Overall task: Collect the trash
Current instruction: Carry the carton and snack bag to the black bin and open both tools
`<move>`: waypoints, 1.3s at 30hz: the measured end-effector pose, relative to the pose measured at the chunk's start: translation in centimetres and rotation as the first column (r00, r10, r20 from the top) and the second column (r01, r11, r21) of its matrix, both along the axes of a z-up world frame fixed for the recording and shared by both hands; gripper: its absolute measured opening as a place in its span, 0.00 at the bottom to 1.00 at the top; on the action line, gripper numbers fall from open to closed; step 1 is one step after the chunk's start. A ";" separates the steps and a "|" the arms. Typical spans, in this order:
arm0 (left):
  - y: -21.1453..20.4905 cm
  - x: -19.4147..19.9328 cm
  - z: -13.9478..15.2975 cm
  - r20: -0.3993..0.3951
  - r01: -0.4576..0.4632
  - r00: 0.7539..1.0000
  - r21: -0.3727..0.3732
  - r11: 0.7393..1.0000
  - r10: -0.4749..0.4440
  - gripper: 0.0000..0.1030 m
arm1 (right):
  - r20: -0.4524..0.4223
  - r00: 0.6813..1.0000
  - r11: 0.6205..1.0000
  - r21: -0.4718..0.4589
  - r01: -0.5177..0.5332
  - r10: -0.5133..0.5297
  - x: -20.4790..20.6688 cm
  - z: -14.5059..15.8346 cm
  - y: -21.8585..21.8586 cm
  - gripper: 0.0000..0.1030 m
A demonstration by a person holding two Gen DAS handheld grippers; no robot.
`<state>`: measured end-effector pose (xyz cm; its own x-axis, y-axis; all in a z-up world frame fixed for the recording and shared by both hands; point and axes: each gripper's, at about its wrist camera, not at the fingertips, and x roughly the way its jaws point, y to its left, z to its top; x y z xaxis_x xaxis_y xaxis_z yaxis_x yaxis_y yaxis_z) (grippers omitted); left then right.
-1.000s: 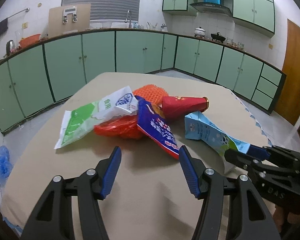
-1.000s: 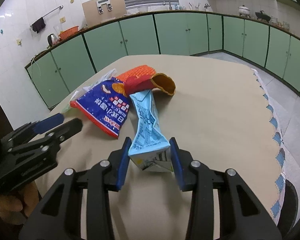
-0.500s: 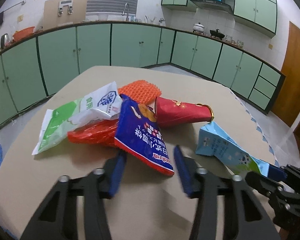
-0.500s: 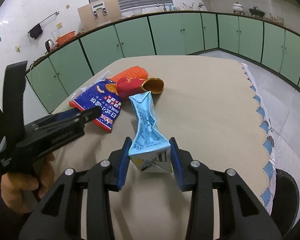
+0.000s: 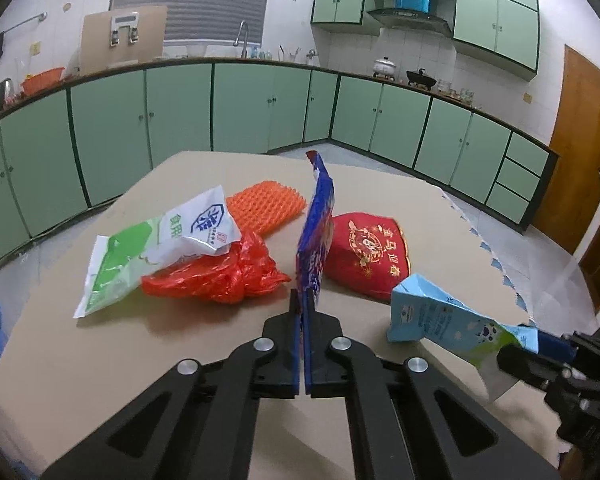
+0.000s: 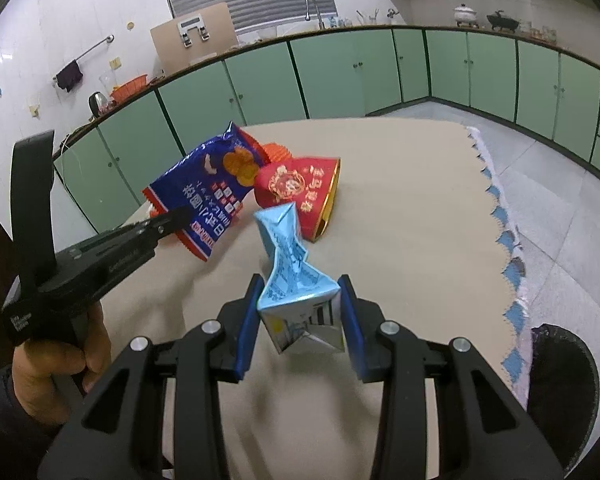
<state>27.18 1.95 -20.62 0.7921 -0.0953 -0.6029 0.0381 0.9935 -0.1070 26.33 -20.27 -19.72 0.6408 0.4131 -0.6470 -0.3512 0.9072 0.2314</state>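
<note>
Trash mostly lay uncollected on the tabletop (image 5: 140,360): left hand-held gripper (image 5: 304,308) pinched the blue snack bag (image 5: 316,232) upright, right hand-held gripper (image 6: 300,316) clamped the crushed blue carton (image 6: 296,280); red packet (image 5: 364,256), orange bag (image 5: 220,276) remained.

My left gripper's (image 5: 305,308) blue snack bag (image 6: 208,196) reads "日式小圆饼"; white-green bag (image 5: 156,244): "食用"; red packet (image 5: 366,254): "金马迎春".

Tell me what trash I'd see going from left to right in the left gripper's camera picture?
Green and white bag → red plastic bag → blue snack bag pinched in the left gripper → red paper cup → light blue carton held by the right gripper.
</note>
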 end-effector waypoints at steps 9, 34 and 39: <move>-0.1 -2.8 2.5 0.031 -0.006 0.999 0.001 1.000 0.006 0.01 | 0.048 0.999 1.000 0.012 0.017 -0.017 -0.9 2.4 -0.8 0.33; -8.6 -6.3 6.5 0.075 0.178 0.981 -0.006 0.984 -0.177 0.01 | 0.133 0.972 0.979 -0.028 0.200 -0.195 -5.2 6.7 -10.6 0.32; -11.6 -6.5 6.7 0.076 0.242 0.968 -0.004 0.970 -0.241 0.01 | 0.142 0.955 0.962 -0.046 0.270 -0.261 -6.4 6.8 -14.2 0.32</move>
